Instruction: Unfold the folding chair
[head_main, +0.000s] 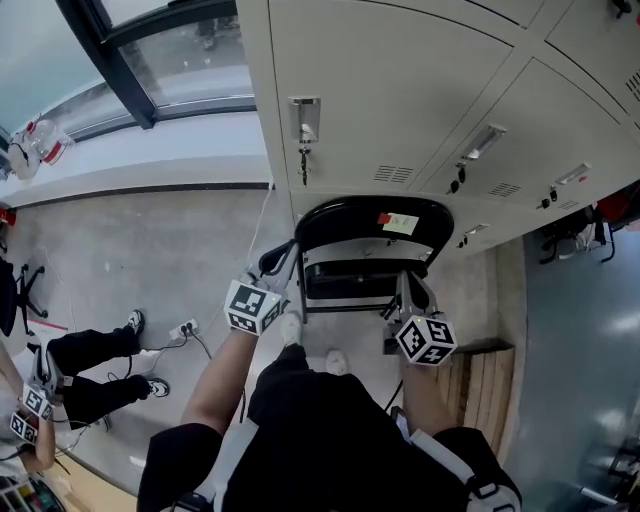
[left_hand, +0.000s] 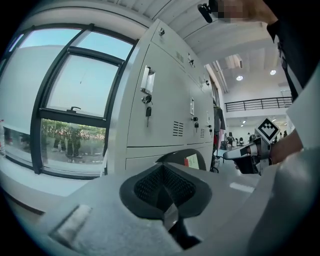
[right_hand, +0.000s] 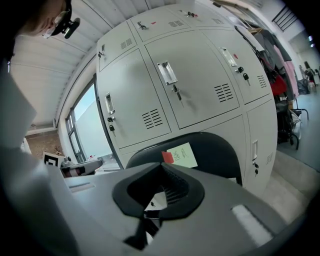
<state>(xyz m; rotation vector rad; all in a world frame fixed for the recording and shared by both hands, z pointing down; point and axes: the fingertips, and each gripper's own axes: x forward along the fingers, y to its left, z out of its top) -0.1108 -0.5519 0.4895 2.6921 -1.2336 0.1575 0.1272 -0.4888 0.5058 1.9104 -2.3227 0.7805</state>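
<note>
Two grippers are pointing forward, both with jaws pressed together and holding nothing: the left gripper (head_main: 280, 258) and the right gripper (head_main: 410, 285). Just ahead of them, and between them in the head view, the black folding chair (head_main: 370, 222) is leaning against the grey lockers (head_main: 400, 100). It looks folded, so the unfolding is not yet starting. The left gripper is nearing the chair's left edge and the right gripper its right edge; neither appears to be touching it.

To do this step well, each gripper is probably needing to open before closing on the frame. One should steady the backrest while the other draws the seat down, away from the lockers, with the pads clear of the hinge.

On the backrest beyond the right gripper, a yellow note (head_main: 402, 223) with a red tab is showing handwriting too small to read surely.
</note>
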